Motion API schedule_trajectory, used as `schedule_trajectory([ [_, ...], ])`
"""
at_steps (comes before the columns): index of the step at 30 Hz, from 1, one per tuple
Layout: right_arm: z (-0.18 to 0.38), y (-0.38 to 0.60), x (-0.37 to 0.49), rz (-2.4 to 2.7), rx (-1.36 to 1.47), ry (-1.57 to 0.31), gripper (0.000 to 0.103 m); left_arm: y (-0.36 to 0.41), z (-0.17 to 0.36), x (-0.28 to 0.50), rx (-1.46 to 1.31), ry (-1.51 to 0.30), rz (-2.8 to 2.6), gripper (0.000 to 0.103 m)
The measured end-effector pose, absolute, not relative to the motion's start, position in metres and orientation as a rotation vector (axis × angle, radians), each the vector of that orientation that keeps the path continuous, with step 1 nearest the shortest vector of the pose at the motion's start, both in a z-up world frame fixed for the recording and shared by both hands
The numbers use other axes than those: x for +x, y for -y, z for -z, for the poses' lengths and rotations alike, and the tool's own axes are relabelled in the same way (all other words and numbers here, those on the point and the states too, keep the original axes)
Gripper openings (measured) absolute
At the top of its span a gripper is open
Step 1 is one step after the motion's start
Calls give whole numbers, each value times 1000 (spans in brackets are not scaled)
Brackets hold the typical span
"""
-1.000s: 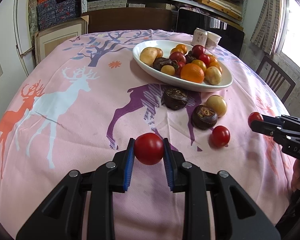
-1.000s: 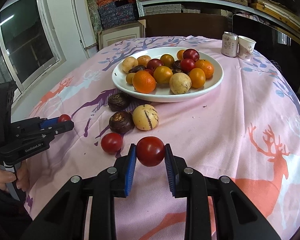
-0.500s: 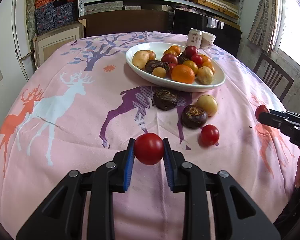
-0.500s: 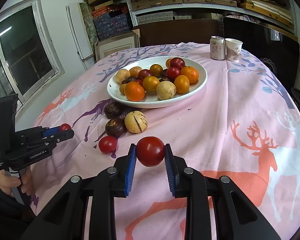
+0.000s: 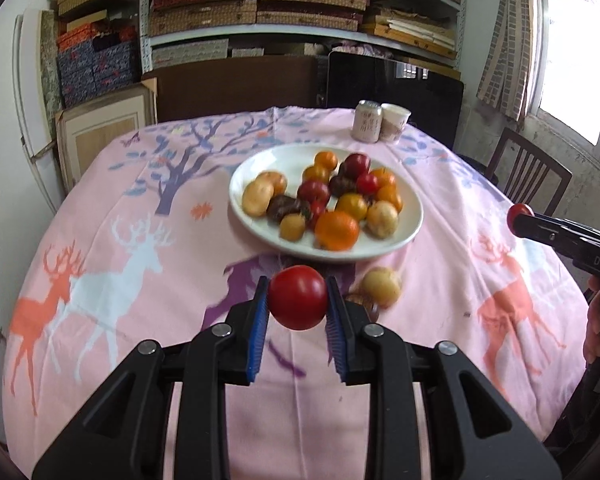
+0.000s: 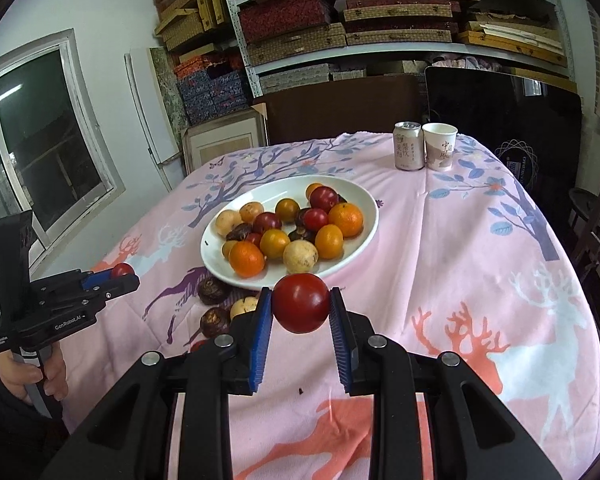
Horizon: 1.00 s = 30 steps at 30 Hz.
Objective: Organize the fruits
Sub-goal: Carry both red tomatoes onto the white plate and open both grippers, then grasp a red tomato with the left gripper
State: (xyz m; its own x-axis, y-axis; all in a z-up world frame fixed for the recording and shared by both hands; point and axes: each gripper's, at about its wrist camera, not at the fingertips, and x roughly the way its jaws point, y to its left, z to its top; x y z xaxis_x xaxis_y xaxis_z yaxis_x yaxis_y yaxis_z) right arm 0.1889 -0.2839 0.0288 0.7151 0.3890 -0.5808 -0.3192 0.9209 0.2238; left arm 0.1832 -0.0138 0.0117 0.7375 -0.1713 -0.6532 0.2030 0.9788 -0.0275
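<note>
The left gripper [image 5: 298,308], black tongs with blue ribbed pads, is clamped on a round, glossy red tomato [image 5: 298,303]; the fruit sits at the very tips, pinched on both flanks and lifted clear of the pink, deer-printed tablecloth [image 5: 112,248]. The right gripper [image 6: 300,312], of the same make, is likewise clamped on a second round red tomato [image 6: 301,308], also at the tips and off the cloth.

Beyond both tongs, toward the middle of the table, lies a white oval ceramic plate [image 6: 366,204] heaped with oranges, red tomatoes, pale yellow and dark brown fruits. Between the plate's near rim and the table's near edge rest loose fruits: a pale yellow round one [image 5: 381,286] just beside the left tongs' tip, and two dark brown ones [image 6: 213,291] beside the right tongs.

At the far edge stand a beige drink can [image 6: 409,146] and a white paper cup [image 6: 440,147], touching.
</note>
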Motion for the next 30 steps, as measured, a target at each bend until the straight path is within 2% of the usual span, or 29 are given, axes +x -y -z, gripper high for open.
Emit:
schedule_trajectory([
  [7, -45, 259, 253, -429, 104, -656, 28, 34, -15, 258, 34, -725, 255, 27],
  [14, -14, 211, 342, -429, 9, -691, 29, 41, 14, 331, 15, -777, 239, 28],
  [15, -8, 206, 351, -427, -4, -703, 30, 41, 17, 337, 6, -780, 241, 31],
  [16, -2, 201, 357, -428, -13, -714, 30, 39, 19, 342, -7, -784, 244, 49],
  [17, 1, 198, 359, -426, -23, -717, 39, 36, 20, 345, -16, -784, 242, 69],
  [18, 3, 198, 360, -407, -29, -708, 45, 33, 19, 345, -26, -775, 238, 75],
  [19, 3, 200, 357, -409, -15, -700, 46, 31, 18, 344, -31, -764, 239, 78],
  [23, -5, 220, 333, -415, 56, -703, 47, 23, 7, 322, -35, -742, 242, 78],
  [30, -13, 254, 249, -428, 67, -680, 50, 37, 15, 231, 105, -779, 282, 79],
])
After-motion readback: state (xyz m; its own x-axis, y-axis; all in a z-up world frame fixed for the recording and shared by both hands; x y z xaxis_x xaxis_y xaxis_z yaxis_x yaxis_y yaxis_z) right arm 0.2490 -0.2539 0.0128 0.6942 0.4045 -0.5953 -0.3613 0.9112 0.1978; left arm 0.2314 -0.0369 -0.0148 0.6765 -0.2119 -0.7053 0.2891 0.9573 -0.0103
